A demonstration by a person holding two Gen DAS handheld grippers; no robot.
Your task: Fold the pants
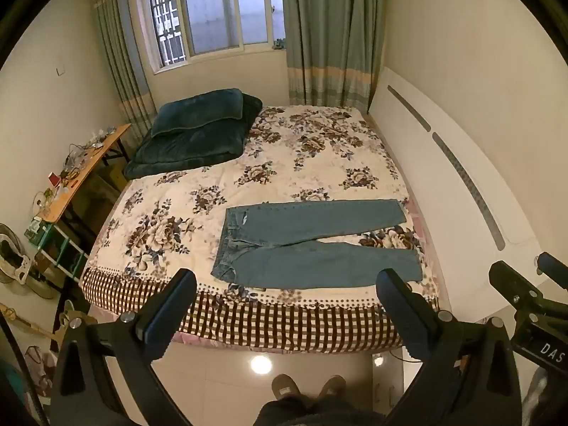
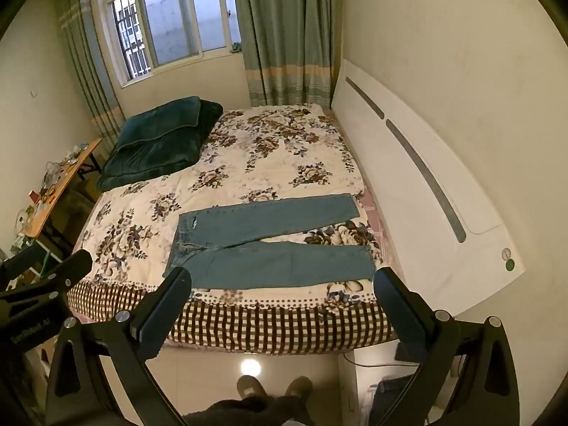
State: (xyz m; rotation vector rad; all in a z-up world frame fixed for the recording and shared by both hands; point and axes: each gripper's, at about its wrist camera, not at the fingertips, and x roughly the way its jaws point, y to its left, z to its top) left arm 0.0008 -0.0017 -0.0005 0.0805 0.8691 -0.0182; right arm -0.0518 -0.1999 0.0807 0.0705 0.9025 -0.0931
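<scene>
Right wrist view alone shows headboard sticker (image 2: 507, 258) beyond pants (image 2: 269, 245).

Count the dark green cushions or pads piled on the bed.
2. A teal pillow lies on top of a larger folded teal quilt, both at the bed's far-left corner by the window curtain. Anything beneath them would be hidden.

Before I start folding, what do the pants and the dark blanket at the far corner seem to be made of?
The pants look like blue-green denim: matte, stiff, lying flat with few wrinkles and visible waistband seams. The dark blanket seems a plush, velvety fleece: thick, softly rounded folds with a faint sheen. Neither fabric can be confirmed from this distance.
</scene>
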